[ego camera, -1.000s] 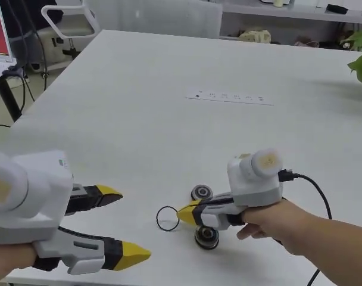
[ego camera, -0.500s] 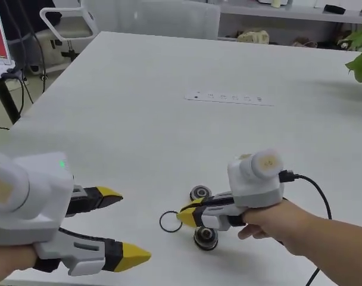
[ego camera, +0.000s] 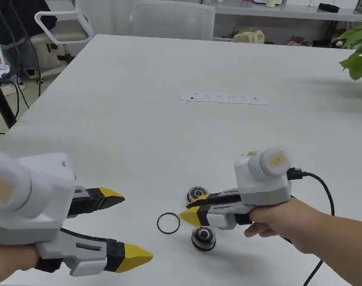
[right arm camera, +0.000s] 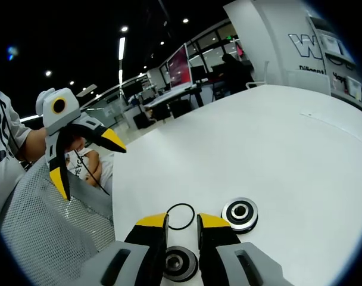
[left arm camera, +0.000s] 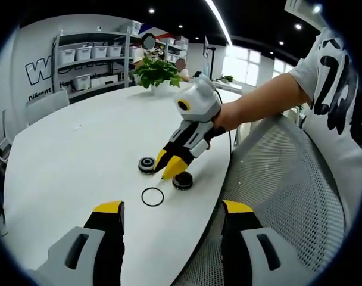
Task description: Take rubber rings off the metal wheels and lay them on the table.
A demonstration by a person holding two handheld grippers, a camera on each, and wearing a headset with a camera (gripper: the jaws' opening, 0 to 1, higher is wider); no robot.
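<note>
Head view: the rubber ring (ego camera: 168, 223) now lies free on the surface (ego camera: 169, 131), apart from the right claw (ego camera: 192, 215) that touched it a second ago, so one ring looks done. The left claw (ego camera: 126, 225) is spread and empty.

Left gripper view: the far wheel (left arm camera: 147, 164) sits behind the right claw.

Right gripper view: its jaws are narrowly parted and empty over the near wheel (right arm camera: 180, 261).
</note>
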